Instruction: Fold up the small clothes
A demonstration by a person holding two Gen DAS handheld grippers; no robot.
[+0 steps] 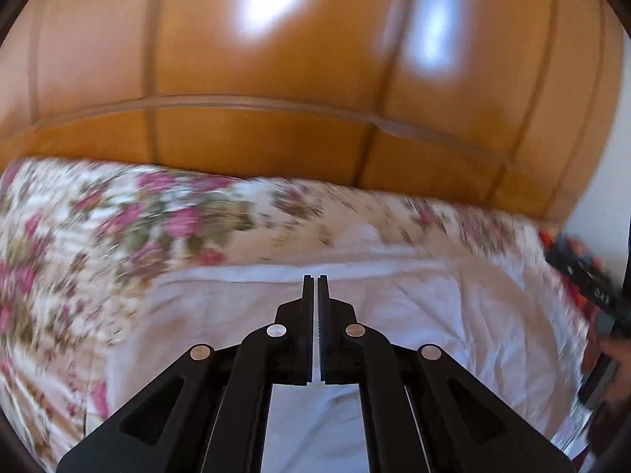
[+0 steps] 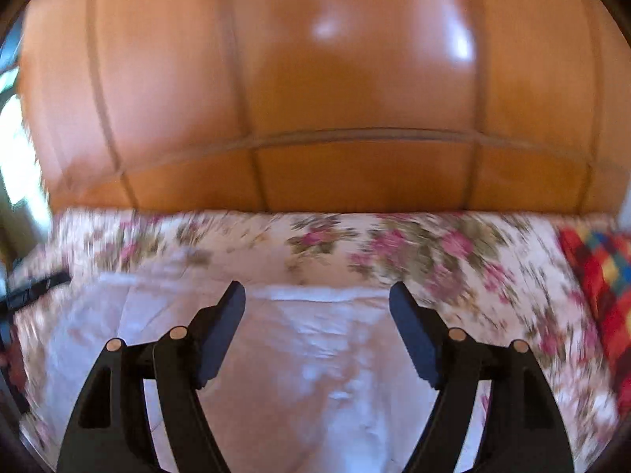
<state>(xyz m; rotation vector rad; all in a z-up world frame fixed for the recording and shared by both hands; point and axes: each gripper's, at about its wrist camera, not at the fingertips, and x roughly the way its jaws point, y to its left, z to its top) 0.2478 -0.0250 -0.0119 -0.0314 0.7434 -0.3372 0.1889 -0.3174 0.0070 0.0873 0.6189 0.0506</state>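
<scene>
Now both your grippers hang above the white garment on the bed.
Behind stands the glossy wooden headboard (image 1: 276, 71), below it the floral bedspread (image 1: 118, 216), and on that the white garment (image 1: 414, 315), spread flat and creased. Your left gripper (image 1: 316, 280) has its jaws pressed together on nothing; your right gripper (image 2: 317, 291) is spread wide, nothing between its jaws.
</scene>
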